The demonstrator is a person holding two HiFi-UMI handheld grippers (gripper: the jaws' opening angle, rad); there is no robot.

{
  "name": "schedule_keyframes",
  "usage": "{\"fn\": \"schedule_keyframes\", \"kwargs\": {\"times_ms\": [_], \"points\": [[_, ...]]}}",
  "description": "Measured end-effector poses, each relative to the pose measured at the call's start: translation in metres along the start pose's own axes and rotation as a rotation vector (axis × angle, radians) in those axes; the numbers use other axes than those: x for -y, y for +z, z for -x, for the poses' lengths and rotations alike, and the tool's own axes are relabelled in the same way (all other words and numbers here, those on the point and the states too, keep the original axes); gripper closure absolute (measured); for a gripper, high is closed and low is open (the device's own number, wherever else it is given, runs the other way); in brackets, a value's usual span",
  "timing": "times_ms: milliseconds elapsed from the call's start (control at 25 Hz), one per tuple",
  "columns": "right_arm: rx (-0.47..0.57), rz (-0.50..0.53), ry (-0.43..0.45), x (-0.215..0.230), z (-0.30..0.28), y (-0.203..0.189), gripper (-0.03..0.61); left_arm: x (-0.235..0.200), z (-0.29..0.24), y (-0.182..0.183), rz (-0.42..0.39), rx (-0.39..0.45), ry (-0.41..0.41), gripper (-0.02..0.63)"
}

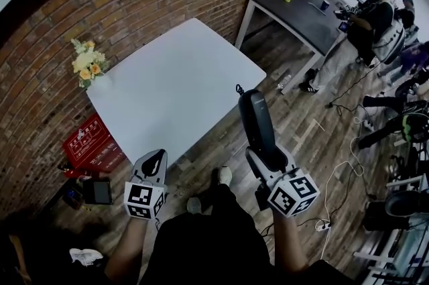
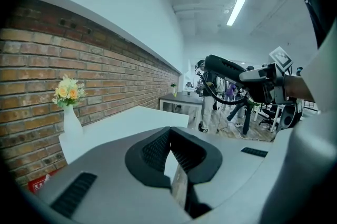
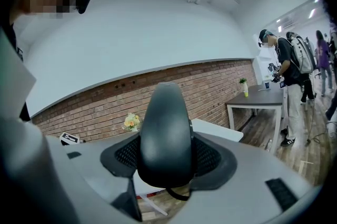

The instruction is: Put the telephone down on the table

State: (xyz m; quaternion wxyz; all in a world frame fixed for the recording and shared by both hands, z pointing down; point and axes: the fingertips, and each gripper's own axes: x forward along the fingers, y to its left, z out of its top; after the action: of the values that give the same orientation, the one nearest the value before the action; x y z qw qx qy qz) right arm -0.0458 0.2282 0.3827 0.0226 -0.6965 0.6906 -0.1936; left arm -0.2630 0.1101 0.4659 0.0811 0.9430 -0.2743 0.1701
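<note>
A black telephone handset (image 1: 257,126) stands upright in my right gripper (image 1: 268,159), whose jaws are shut on its lower end, off the front right corner of the white table (image 1: 174,82). In the right gripper view the handset (image 3: 164,133) fills the gap between the pads. A curled cord hangs from it in the left gripper view, where the handset (image 2: 226,67) shows at the right. My left gripper (image 1: 153,161) hovers at the table's front edge, its jaws shut with nothing between them (image 2: 171,157).
A white vase of flowers (image 1: 87,66) stands on the table's left corner by the brick wall. A red crate (image 1: 90,143) lies on the floor to the left. A dark table (image 1: 295,9), a person (image 1: 365,22) and floor cables are at the right.
</note>
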Motion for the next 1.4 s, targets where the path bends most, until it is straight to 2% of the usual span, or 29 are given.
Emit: {"fn": "schedule_keyframes", "kwargs": {"times_ms": [240, 680, 1120, 1400], "points": [[0.009, -0.011, 0.018, 0.028, -0.016, 0.011, 0.308, 0.004, -0.030, 0.013, -0.004, 0.005, 0.012, 0.601], [-0.021, 0.016, 0.082, 0.102, -0.063, 0.039, 0.308, 0.023, -0.115, 0.048, -0.007, 0.001, 0.040, 0.601], [-0.062, 0.013, 0.188, 0.174, -0.112, 0.068, 0.308, 0.038, -0.185, 0.080, 0.008, -0.007, 0.133, 0.601], [-0.103, 0.033, 0.267, 0.198, -0.143, 0.076, 0.308, 0.043, -0.217, 0.086, 0.028, -0.022, 0.185, 0.601]]}}
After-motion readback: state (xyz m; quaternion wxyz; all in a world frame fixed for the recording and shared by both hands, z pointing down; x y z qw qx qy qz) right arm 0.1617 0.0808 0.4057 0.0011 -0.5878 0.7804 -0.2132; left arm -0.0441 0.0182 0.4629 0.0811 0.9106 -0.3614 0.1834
